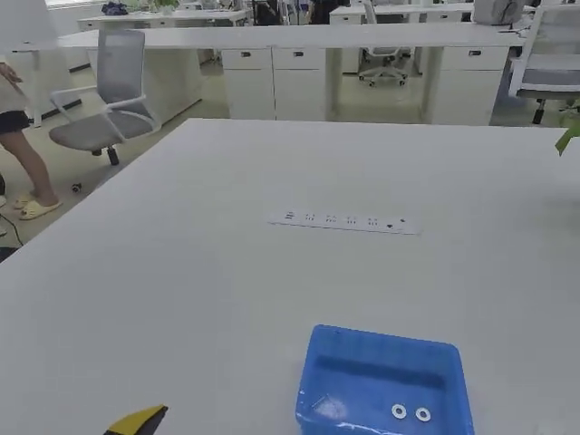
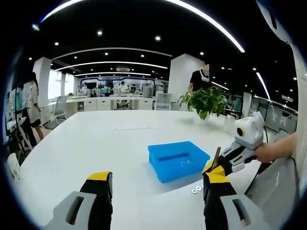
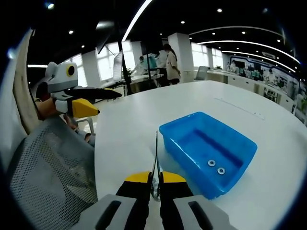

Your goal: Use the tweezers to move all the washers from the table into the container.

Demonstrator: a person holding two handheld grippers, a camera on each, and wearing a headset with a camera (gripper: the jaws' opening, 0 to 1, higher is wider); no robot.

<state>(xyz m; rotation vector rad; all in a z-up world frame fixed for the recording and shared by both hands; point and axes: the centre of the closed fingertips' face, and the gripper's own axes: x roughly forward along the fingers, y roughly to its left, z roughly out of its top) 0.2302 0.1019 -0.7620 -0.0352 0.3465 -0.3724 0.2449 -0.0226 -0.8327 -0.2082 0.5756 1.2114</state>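
Observation:
The blue container stands near the table's front edge with two washers inside. In the left gripper view my left gripper is open and empty, facing the container. Two washers lie on the table just right of it. My right gripper enters from the right, holding the tweezers above those loose washers. In the right gripper view my right gripper is shut on the thin tweezers, which point past the container and its washers. A gripper's yellow fingertip shows at bottom left.
A white power strip lies mid-table. A mesh chair back stands close on the left, with the left gripper above it. A potted plant sits at the far table edge. An office chair and a person are beyond the table.

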